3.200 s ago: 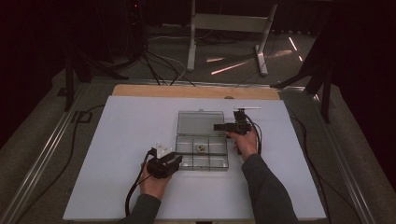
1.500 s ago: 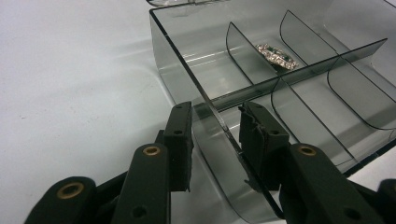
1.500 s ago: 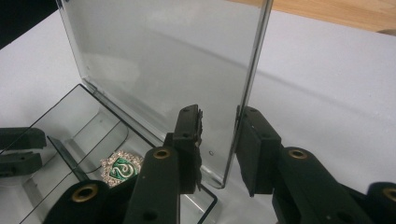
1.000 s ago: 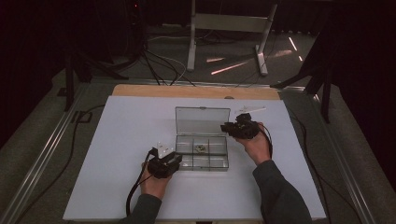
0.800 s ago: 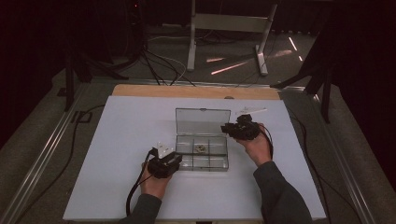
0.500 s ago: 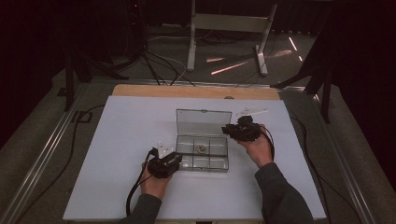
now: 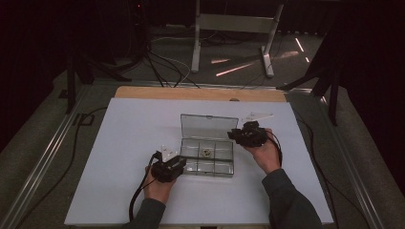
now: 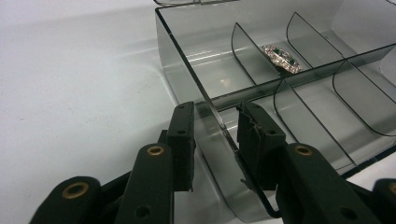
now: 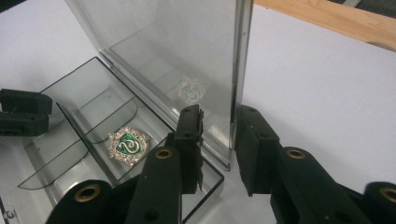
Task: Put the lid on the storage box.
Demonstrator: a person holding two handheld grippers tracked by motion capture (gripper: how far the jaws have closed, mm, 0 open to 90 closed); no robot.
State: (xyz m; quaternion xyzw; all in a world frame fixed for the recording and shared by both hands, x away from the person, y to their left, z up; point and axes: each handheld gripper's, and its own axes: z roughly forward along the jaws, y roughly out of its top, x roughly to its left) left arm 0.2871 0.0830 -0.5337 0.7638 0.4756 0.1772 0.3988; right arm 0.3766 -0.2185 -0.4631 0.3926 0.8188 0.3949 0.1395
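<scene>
- My left gripper [image 7: 173,164] sits at the near left corner of the clear box [image 7: 208,160], and in the left gripper view [image 8: 215,140] its fingers straddle the box's side wall; one finger is outside and one inside, at a narrow gap. I cannot tell whether the pads actually press the wall.
- The box rests on the white worktop [image 7: 124,143], its base split by curved dividers into small compartments [image 8: 322,116].
- A badge [image 7: 207,153] with a green centre and a pale stone border lies flat in one of the compartments of the back row, seen also in the left gripper view [image 8: 280,57] and the right gripper view [image 9: 128,145].
- My right gripper [image 7: 241,136] is at the far right corner of the box, at the edge of the lid [image 7: 209,126].
- In the right gripper view [image 9: 218,140] its fingers stand either side of the lid's [image 9: 187,56] side edge, narrow, with a sliver of space showing at the right pad.
- The lid stands nearly upright off the back of the box, and the badge reflects faintly in it.
- Beyond the box, a strip of bare wood [image 7: 200,93] borders the far edge of the worktop.
</scene>
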